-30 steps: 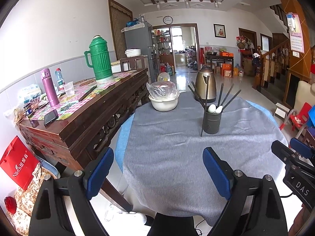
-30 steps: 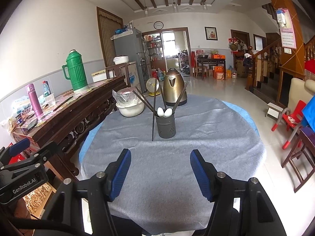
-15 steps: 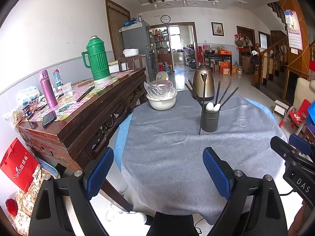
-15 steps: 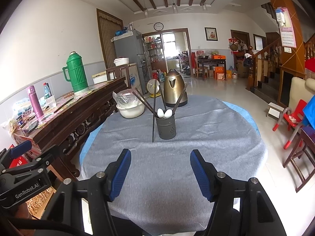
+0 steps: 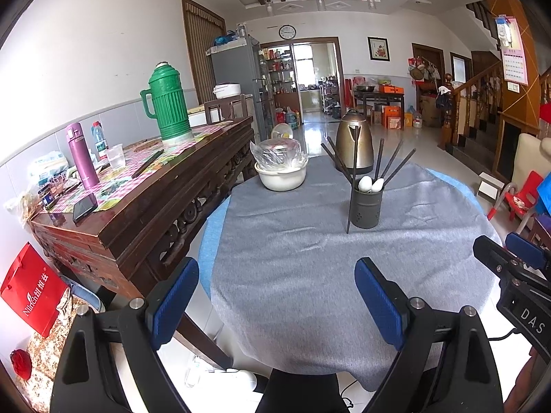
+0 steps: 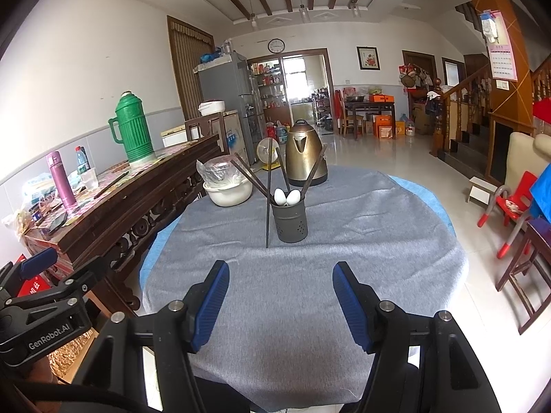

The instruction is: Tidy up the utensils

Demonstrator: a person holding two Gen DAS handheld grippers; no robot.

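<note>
Jaws on your right gripper stand partly apart with nothing between the blue pads, and your left gripper is spread wider, likewise empty; both hang over the near edge of the round table, angled down toward the grey cloth. Past them, well apart from either claw, the dark perforated utensil holder stands upright near the middle of the table, with several dark chopsticks fanning out of it and two white spoons showing at the rim. One lone chopstick stands outside the holder, tip on the cloth, leaning against its left side; that looks like the piece you have yet to put away. Expect it to be light, stiff, thin and slick, prone to roll or pivot in the pads, so pinch it around mid-length with the pads square across it. The spoons look ceramic, so treat them as breakable. The holder seems light enough to tip if nudged; your free claw could steady its wall. Farther back sit a brass-coloured kettle and, to the left, a white bowl covered in plastic film.
</note>
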